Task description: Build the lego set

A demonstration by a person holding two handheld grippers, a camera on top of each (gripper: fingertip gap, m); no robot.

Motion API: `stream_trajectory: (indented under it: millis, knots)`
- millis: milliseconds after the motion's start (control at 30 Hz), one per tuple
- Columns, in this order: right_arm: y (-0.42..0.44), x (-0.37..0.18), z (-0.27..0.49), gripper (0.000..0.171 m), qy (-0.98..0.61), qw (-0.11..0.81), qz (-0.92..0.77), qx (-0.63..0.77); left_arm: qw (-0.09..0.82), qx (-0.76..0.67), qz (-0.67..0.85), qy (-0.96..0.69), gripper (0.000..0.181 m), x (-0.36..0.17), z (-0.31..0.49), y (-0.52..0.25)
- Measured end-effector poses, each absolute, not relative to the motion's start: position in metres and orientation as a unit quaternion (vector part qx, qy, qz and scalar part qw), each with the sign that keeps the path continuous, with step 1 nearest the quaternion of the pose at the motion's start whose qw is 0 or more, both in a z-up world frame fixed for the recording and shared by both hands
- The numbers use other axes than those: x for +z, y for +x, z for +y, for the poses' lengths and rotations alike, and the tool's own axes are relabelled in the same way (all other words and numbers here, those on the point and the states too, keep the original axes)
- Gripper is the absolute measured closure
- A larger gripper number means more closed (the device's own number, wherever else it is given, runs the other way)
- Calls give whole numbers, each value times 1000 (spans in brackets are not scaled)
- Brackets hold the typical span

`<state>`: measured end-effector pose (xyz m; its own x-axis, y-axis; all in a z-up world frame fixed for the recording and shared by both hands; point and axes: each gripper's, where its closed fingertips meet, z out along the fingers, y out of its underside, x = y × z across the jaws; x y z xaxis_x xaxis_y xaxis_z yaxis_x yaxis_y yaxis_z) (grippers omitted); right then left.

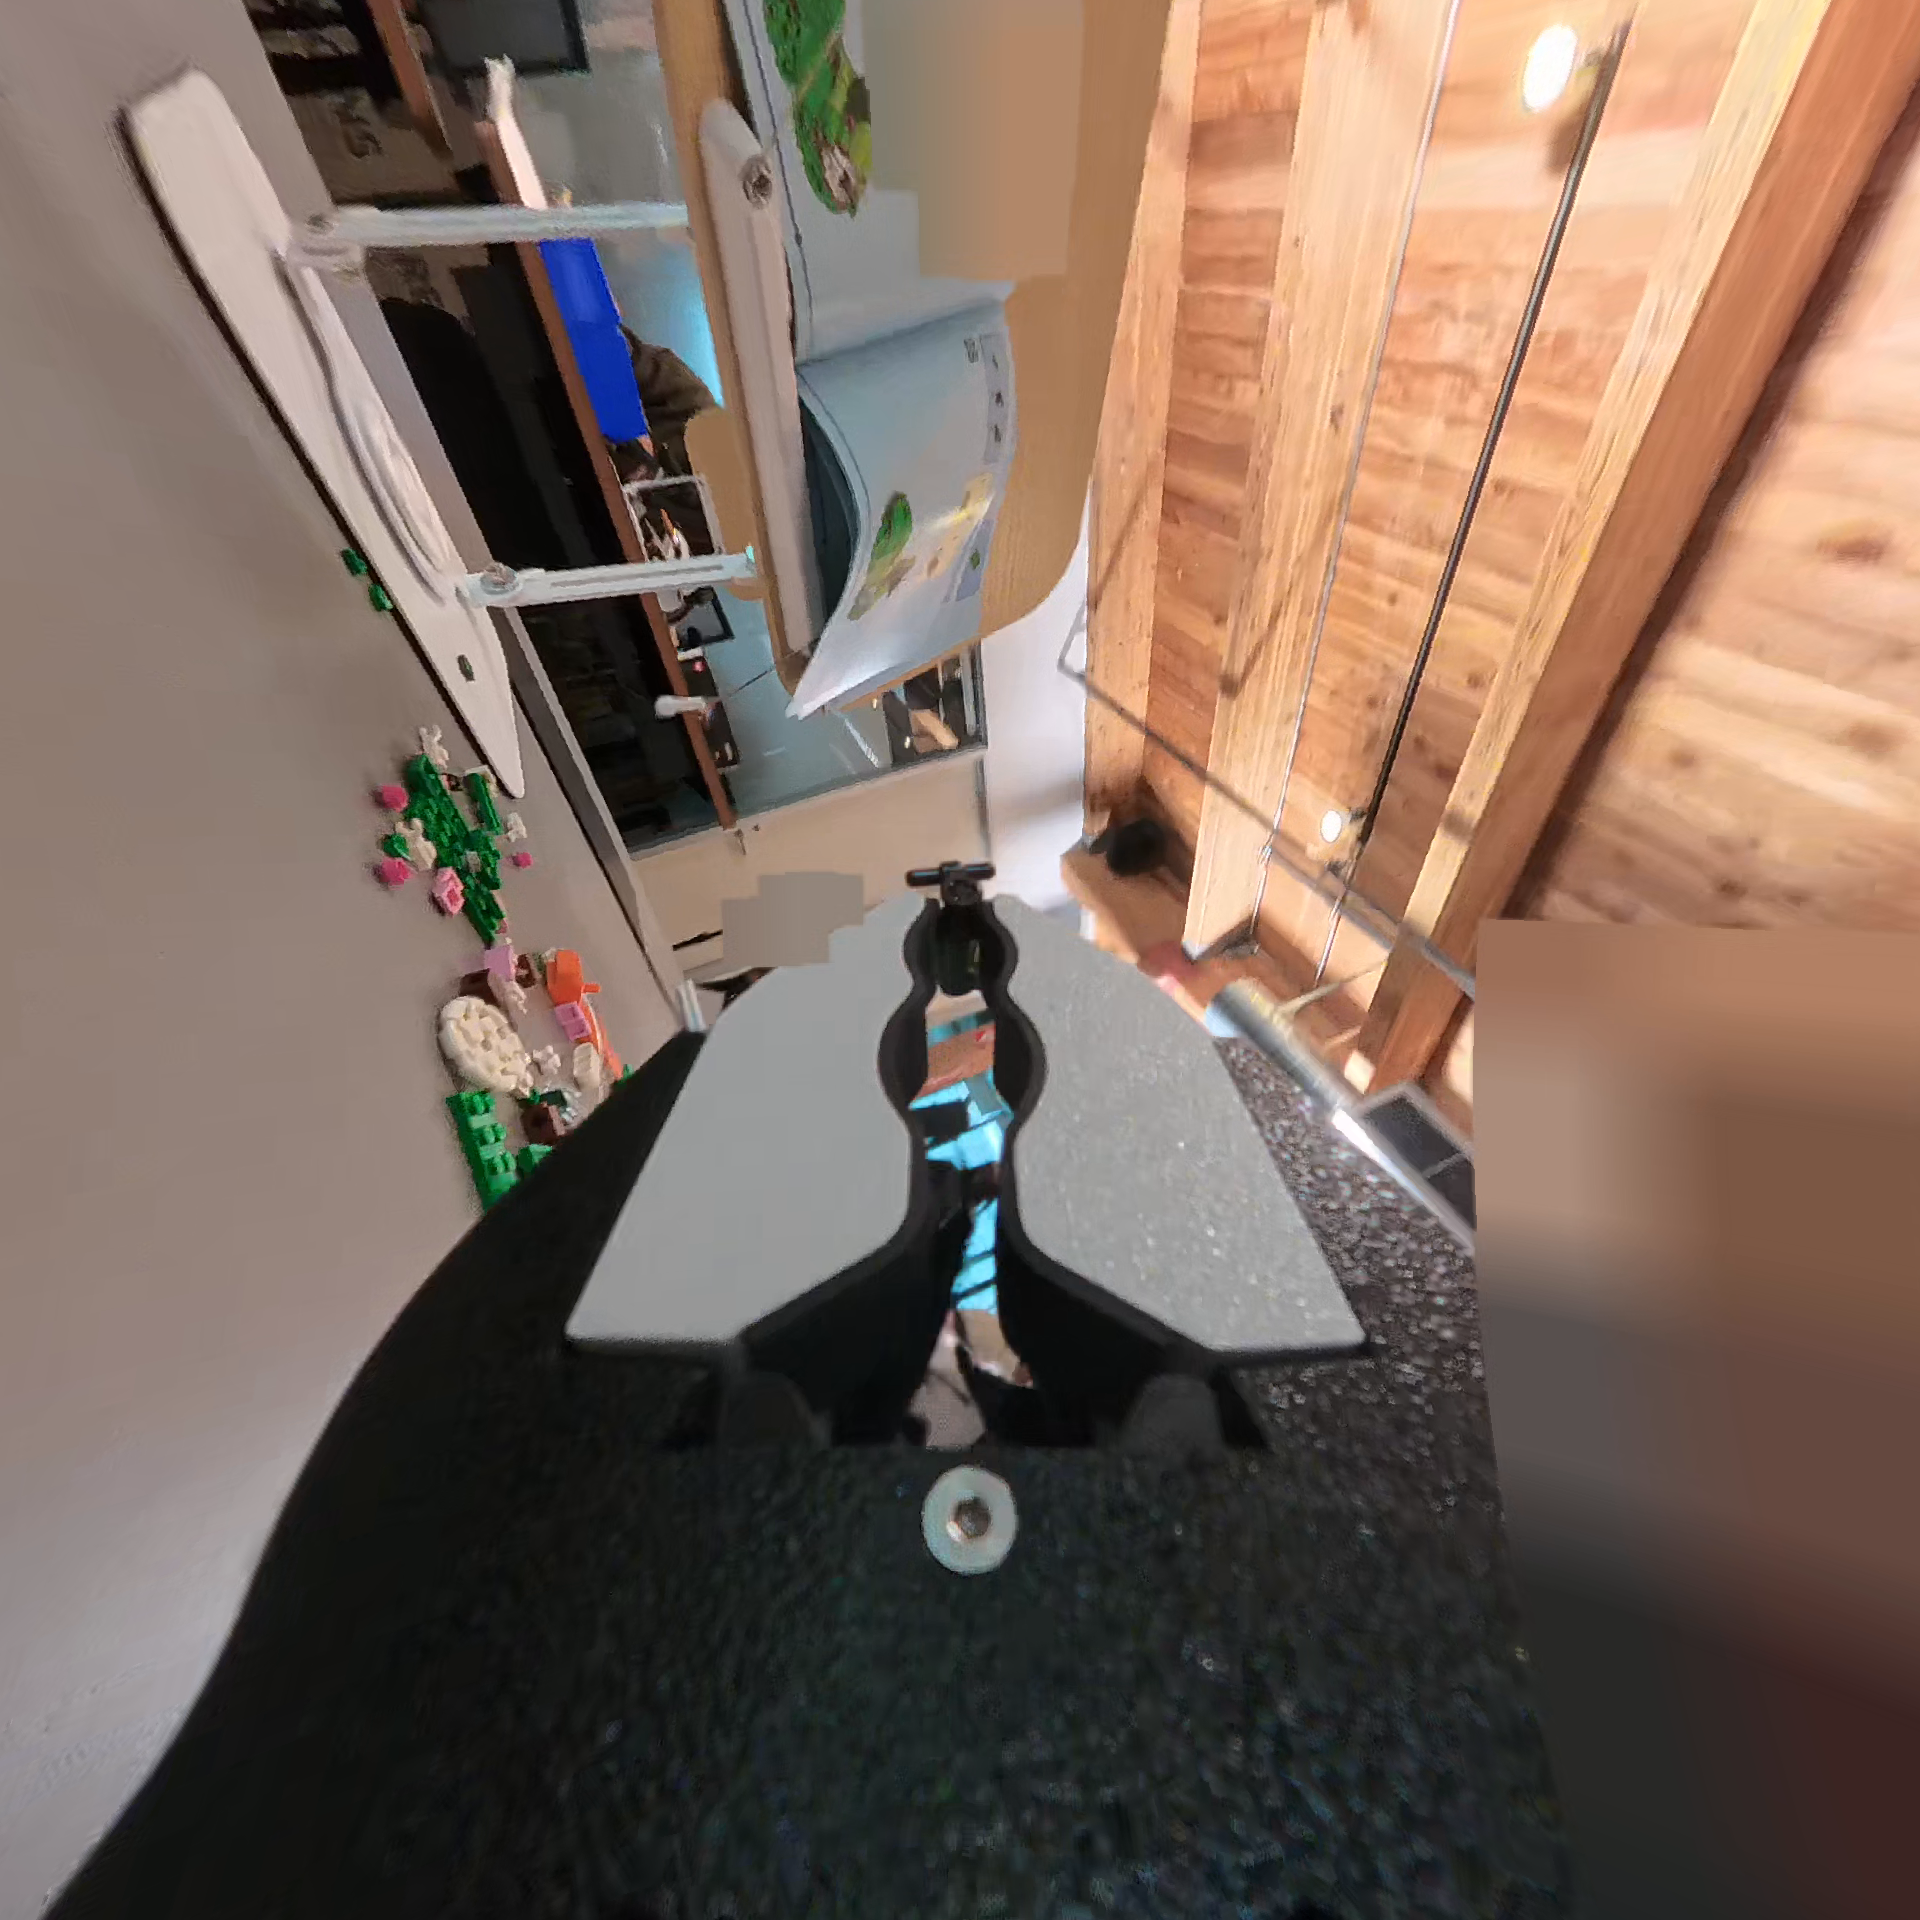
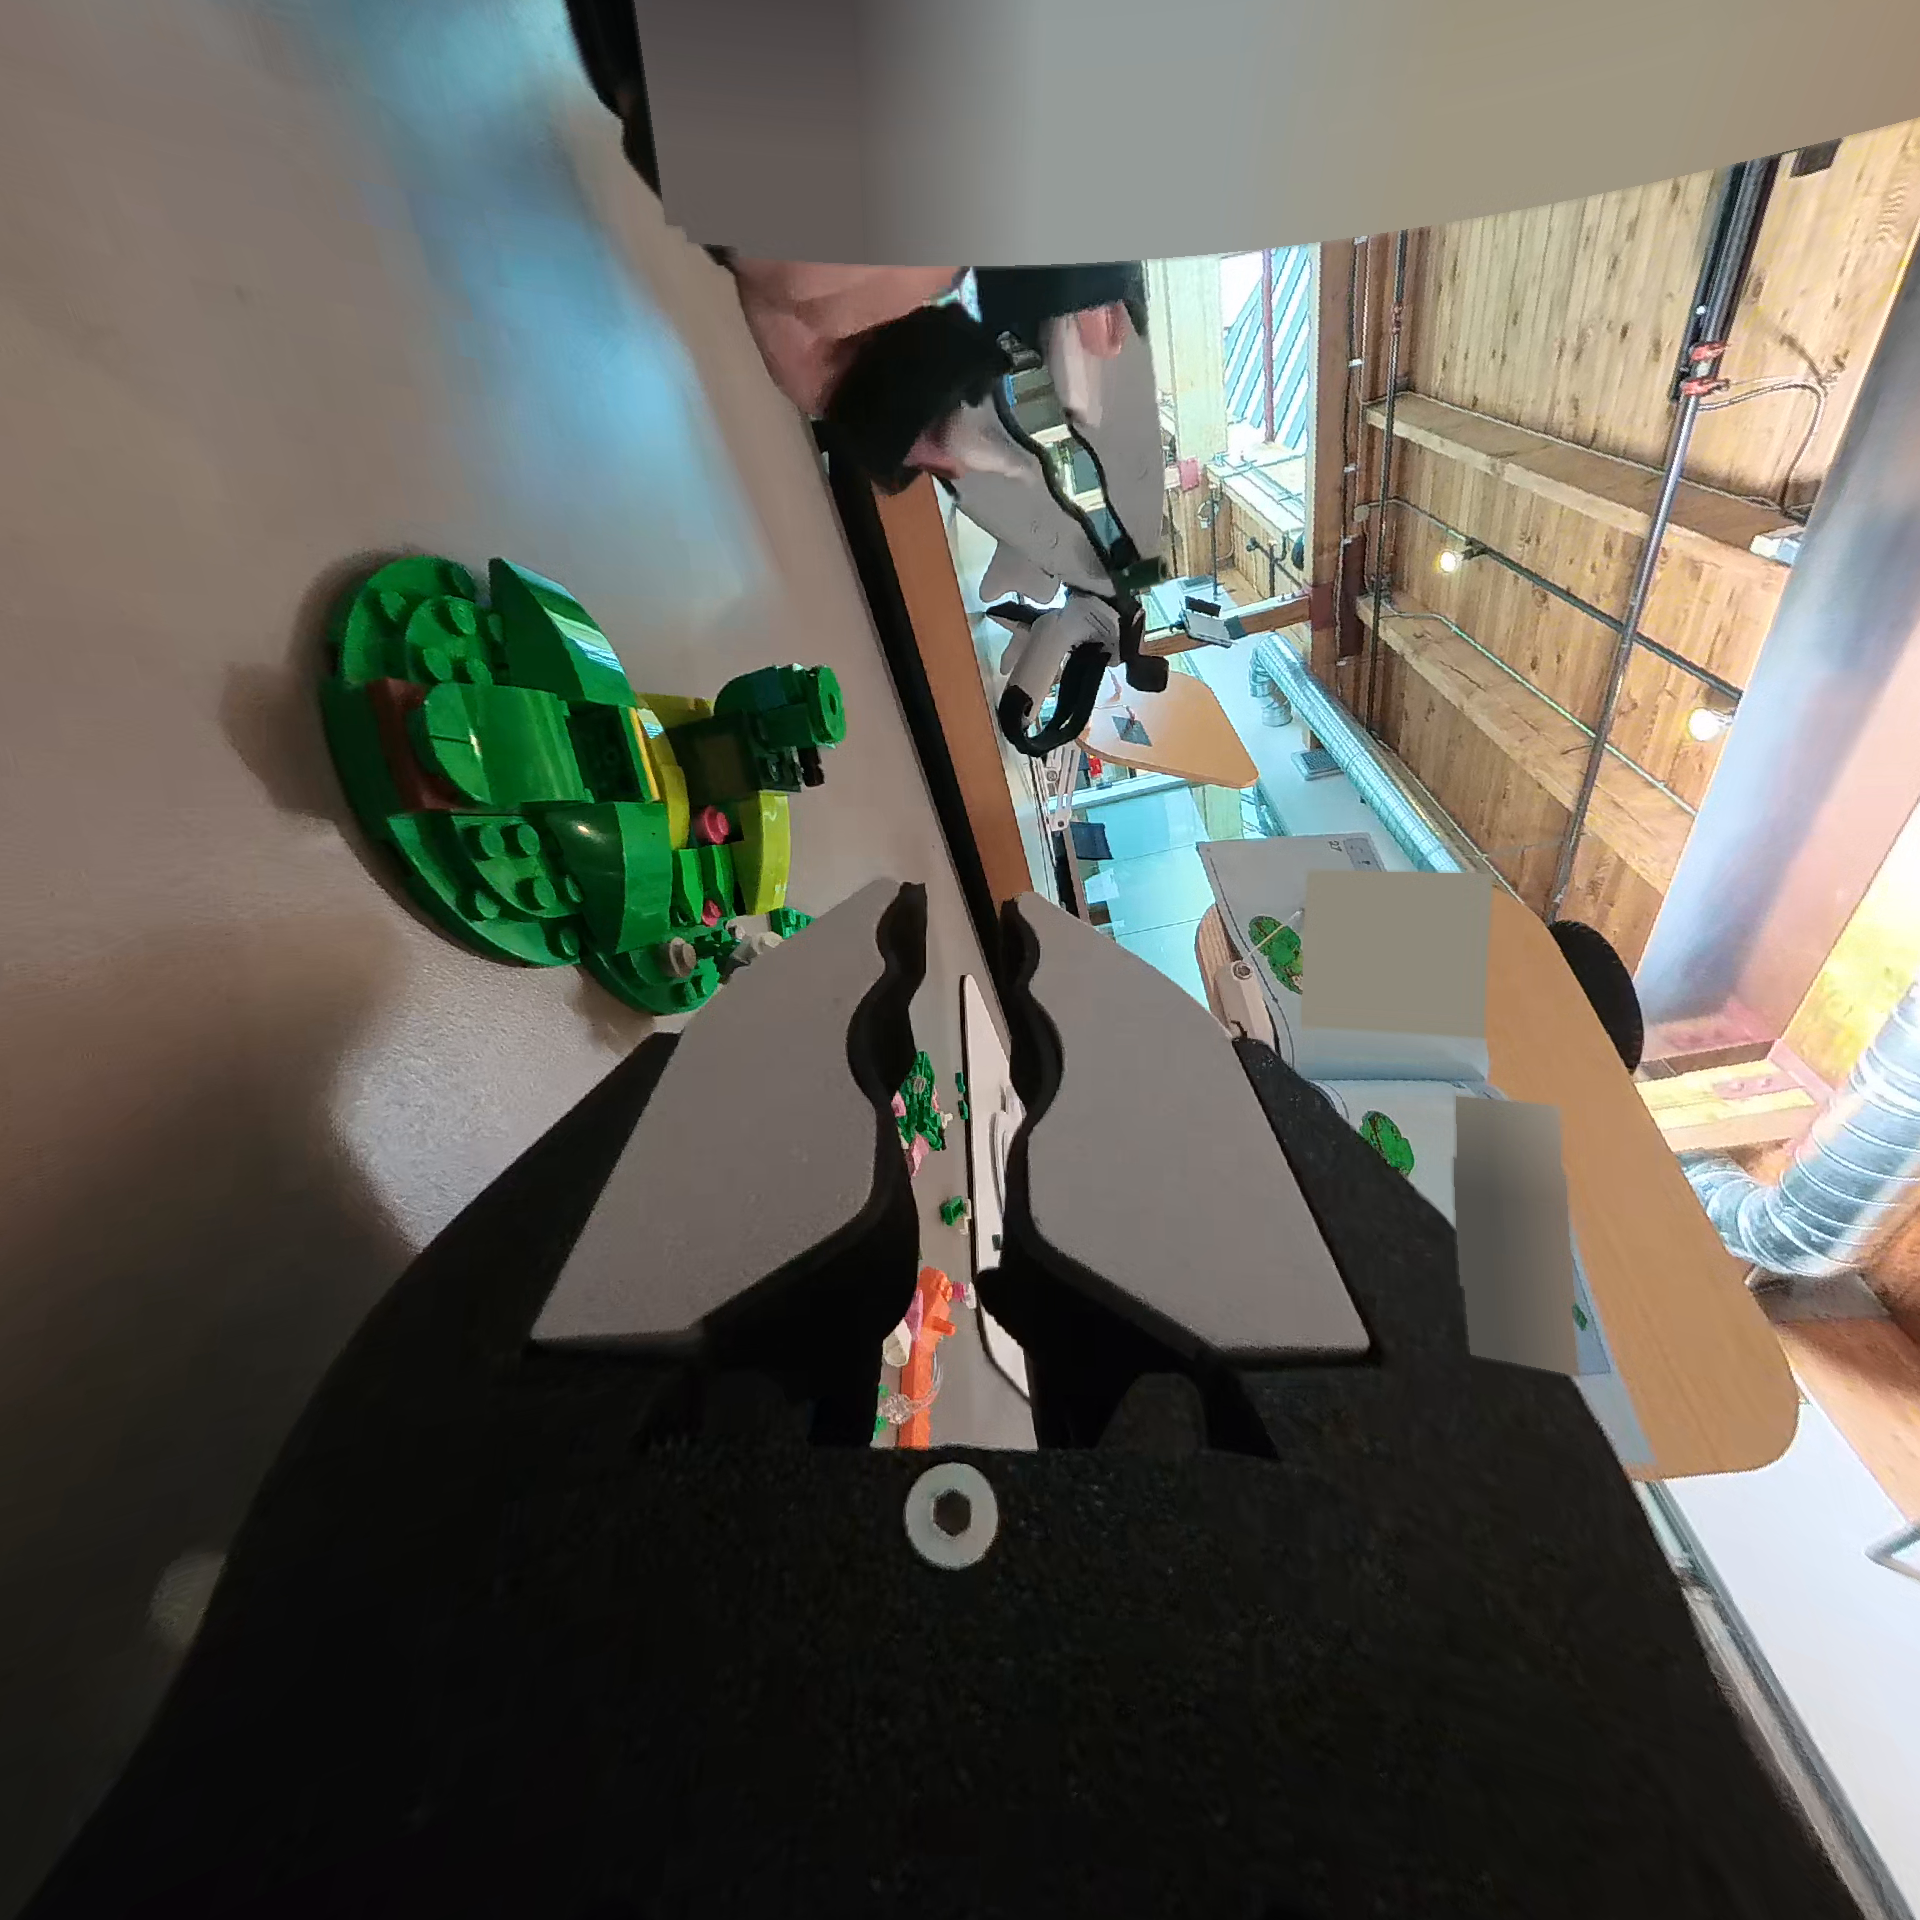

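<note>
Both views are rolled sideways, so the grey table (image 1: 156, 935) stands along the left. My left gripper (image 1: 951, 920) is lifted off the table and shut on a small dark green and black piece (image 1: 954, 945), whose black T-shaped end pokes past the fingertips. My right gripper (image 2: 961, 920) is open and empty. It sits just to the right of the green lego build (image 2: 540, 769), a round green base with curved leaf-like bricks and small pink studs. The left gripper (image 2: 1070, 582) also shows far off in the right wrist view, held in a person's hand.
Loose green, pink, white and orange bricks (image 1: 468, 862) lie scattered on the table, and show again between the right fingers (image 2: 920, 1101). An open instruction booklet (image 1: 914, 499) rests on a white-armed wooden stand (image 1: 343, 416). The table edge (image 2: 935, 727) is close to the build.
</note>
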<state>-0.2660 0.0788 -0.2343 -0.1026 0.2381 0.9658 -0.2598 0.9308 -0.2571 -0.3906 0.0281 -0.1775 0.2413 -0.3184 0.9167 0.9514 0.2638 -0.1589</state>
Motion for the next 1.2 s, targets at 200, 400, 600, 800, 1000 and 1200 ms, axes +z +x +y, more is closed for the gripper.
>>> stream_trajectory:
  millis: [200,400,600,800,1000,1200]
  knots:
    - [-265,-229,82,159,-11,671,-712,205,717,-369,-244,-538,175,-178,44,-360]
    - [-264,-223,88,160,-39,668,-704,236,691,-239,-152,-665,175,-203,60,-345]
    - [-264,-221,90,162,-49,664,-702,253,695,-158,-96,-695,175,-199,78,-351]
    - [-266,-217,98,163,-84,655,-695,284,694,-96,24,-713,175,-182,123,-363]
    - [-267,-216,106,163,-111,646,-692,304,737,-17,73,-672,175,-174,177,-396]
    - [-269,-217,109,163,-121,642,-692,307,750,-85,29,-655,175,-184,197,-417]
